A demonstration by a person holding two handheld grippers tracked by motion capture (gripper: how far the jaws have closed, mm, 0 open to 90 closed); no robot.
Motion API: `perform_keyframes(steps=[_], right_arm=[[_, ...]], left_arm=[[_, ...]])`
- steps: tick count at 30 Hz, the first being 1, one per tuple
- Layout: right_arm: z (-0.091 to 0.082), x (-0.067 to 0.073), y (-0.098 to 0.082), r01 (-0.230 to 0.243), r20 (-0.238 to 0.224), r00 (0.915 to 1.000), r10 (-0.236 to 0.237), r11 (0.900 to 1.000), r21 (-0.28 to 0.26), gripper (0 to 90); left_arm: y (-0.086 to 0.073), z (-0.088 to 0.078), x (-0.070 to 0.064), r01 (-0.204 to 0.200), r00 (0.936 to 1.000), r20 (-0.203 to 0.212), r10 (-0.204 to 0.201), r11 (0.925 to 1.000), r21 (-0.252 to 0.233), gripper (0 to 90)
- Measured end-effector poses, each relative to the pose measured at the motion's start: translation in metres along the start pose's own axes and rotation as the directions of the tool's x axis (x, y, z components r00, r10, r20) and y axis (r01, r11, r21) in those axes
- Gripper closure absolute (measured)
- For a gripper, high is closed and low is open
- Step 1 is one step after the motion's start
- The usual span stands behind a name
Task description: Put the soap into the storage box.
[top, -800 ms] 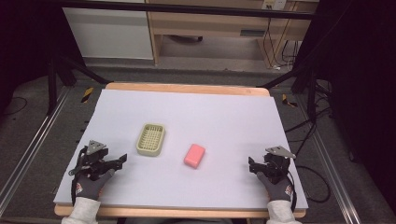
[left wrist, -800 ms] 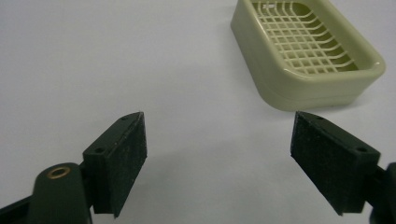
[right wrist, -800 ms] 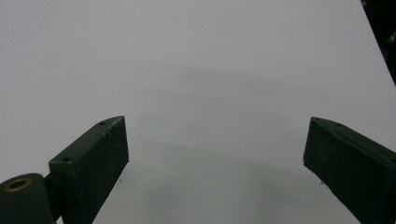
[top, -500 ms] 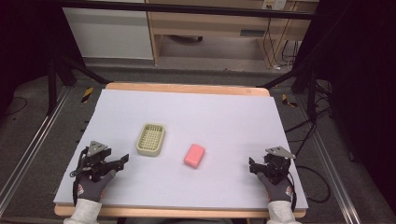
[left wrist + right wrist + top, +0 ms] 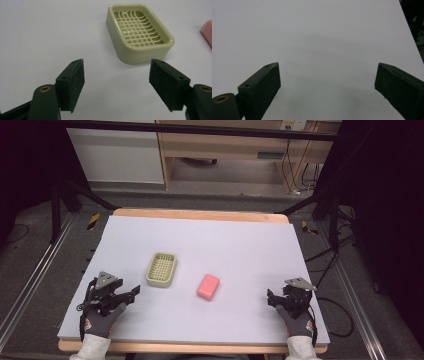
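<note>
Soap dish, pale green with a slotted grid floor, sits flat on the worktop just ahead of the left tool, a little to the right of its line of aim as the left gripper view shows it. Beyond the dish's far side lies the pink soap bar, apart from it and roughly midway between the two tools. The left tool's jaws stand partly apart with nothing between them; the right tool is spread wide over bare worktop, also empty, with the soap well off to its left.

The work looks set to begin with a reach. For the left tool, a good approach would be to swing slightly right so the dish centres between the pads, and to widen the jaws first, since their present gap looks narrower than the dish. Gripping across the short walls should keep it level. Sliding low risks pushing the dish into the soap.
</note>
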State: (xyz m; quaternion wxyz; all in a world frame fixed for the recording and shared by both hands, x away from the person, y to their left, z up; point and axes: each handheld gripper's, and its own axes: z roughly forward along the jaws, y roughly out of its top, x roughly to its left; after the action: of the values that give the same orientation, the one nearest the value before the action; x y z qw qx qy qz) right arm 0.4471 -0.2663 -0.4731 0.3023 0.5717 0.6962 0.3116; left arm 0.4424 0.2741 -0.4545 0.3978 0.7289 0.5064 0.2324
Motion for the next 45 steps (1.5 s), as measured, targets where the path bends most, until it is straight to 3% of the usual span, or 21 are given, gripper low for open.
perform_keyframes(steps=[16, 34, 45], right_arm=[[-0.001, 0.003, 0.000, 0.006, -0.002, 1.0000, -0.006, 1.000, -0.001, 6.4], [-0.001, 0.004, 0.000, 0.015, 0.008, 0.9999, -0.014, 1.000, -0.008, 6.1], [0.000, 0.004, 0.000, 0.013, 0.010, 0.9999, -0.013, 1.000, -0.009, 5.8]], left_arm=[[0.008, -0.003, -0.023, -0.036, 0.9981, 0.050, 0.037, 0.9992, -0.018, 27.9], [0.020, -0.005, -0.033, -0.046, 0.9963, 0.071, 0.048, 0.9984, -0.032, 26.8], [0.033, -0.004, -0.043, -0.076, 0.9932, 0.086, 0.079, 0.9965, -0.035, 26.4]])
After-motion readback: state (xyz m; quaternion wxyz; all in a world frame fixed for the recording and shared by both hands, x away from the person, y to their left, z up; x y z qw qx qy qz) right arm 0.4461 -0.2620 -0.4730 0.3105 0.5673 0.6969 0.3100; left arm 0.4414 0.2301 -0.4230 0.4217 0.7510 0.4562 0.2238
